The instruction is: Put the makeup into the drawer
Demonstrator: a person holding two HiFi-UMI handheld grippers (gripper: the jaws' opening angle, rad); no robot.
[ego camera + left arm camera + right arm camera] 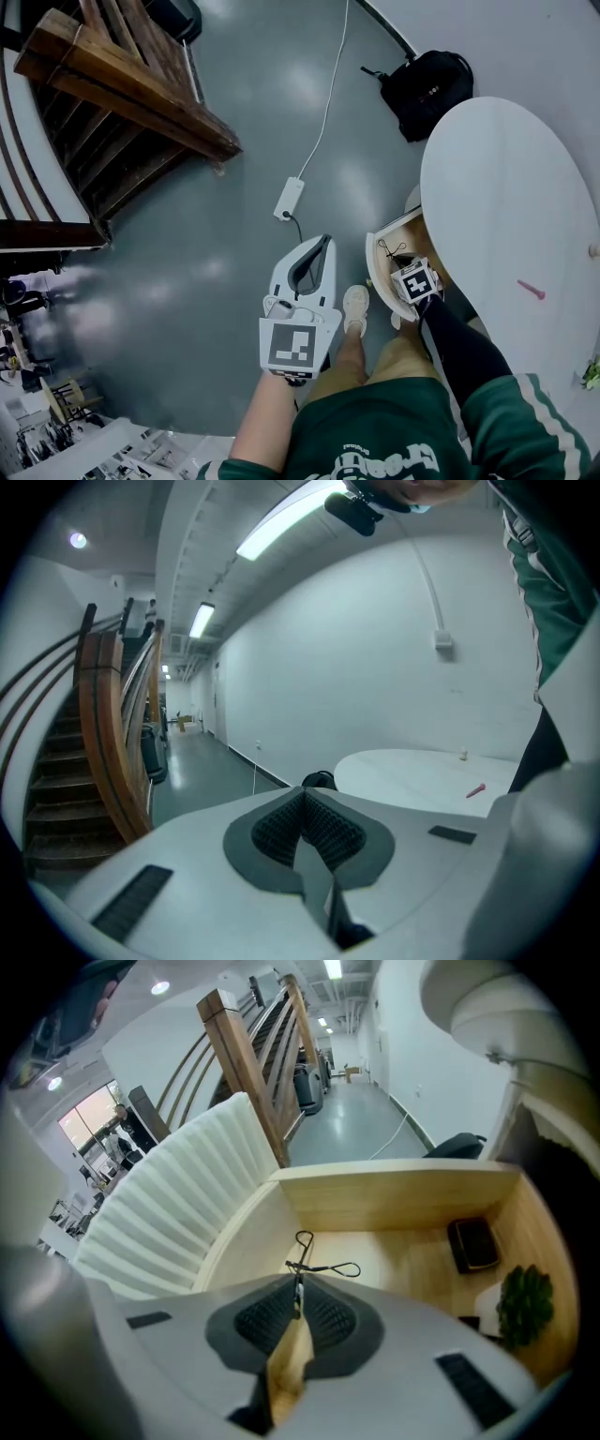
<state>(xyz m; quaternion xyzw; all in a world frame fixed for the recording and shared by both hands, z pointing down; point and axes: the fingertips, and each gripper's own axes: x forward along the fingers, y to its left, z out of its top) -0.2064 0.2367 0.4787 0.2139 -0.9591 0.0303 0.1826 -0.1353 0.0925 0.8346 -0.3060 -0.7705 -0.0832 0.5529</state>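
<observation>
Left gripper [305, 808]: clenched on nothing, parked over the floor left of the drawer. It looks idle and is just keeping clear.

Right gripper [297, 1299]: clamped on the eyelash curler [309, 1262], pinched at one end so the loop handles stick out ahead of the jaws. It points steeply down into the open wooden drawer [394, 1199]. The curler is over the bare left part of the drawer floor, apart from the black compact [472, 1243] and the green item [525, 1302] at right. Can't tell if it touches the bottom. Looks like set-down, release not yet done.

Far right: a pink stick [531, 290] lies on the white table [497, 169], probably next to go in.
</observation>
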